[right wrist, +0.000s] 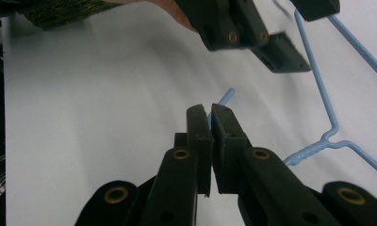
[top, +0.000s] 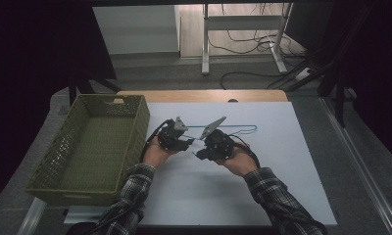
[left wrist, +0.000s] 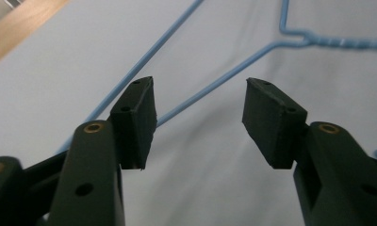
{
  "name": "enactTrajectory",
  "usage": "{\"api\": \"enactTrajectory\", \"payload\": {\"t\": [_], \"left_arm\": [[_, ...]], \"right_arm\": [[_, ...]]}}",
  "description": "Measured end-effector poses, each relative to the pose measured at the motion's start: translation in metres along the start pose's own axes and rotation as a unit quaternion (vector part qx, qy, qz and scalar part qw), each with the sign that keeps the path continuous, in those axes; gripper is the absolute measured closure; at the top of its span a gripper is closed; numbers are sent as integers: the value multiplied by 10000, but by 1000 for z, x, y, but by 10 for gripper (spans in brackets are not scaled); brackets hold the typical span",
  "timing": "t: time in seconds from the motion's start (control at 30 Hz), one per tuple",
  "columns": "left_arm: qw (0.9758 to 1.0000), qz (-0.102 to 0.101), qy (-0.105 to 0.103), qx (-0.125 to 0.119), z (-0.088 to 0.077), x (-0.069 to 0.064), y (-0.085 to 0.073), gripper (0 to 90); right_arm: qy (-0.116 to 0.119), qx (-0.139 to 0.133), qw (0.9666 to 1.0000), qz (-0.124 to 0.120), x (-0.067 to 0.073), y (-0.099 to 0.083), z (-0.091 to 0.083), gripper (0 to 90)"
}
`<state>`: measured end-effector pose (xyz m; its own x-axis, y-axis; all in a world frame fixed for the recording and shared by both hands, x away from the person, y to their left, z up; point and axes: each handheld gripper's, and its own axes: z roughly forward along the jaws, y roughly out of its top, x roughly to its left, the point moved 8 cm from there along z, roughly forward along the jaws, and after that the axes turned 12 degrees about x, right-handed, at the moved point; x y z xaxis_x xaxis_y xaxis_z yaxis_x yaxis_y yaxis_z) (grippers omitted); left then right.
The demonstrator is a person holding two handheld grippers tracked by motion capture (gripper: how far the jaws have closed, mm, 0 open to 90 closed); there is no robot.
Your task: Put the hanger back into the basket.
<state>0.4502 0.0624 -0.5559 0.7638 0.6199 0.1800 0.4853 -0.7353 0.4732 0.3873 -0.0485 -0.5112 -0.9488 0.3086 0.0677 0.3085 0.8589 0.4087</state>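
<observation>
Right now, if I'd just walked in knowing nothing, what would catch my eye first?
Most likely the thin blue wire hanger lying on the white table, with two black hand-held grippers meeting over it. The right gripper is pinched shut on the hanger's hook end, while the left gripper stands open with one wire of the hanger running between its jaws. At the left sits a big olive-green woven basket.

We wear dark plaid flannel sleeves (top: 135,188), and each black hand-held gripper (top: 180,137) carries brass-ringed screw holes, a grey three-cornered plate and a trailing black cable.
</observation>
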Motion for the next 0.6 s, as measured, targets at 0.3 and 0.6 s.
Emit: {"api": "enactTrajectory", "payload": {"t": [0.3, 0.6], "left_arm": [[9953, 811, 475, 239, 18, 0, 8, 569], [9906, 1226, 555, 260, 27, 0, 12, 617]], "right_arm": [[-12, -12, 10000, -13, 0, 1, -3, 868], [-25, -68, 10000, -29, -1, 2, -6, 868]]}}
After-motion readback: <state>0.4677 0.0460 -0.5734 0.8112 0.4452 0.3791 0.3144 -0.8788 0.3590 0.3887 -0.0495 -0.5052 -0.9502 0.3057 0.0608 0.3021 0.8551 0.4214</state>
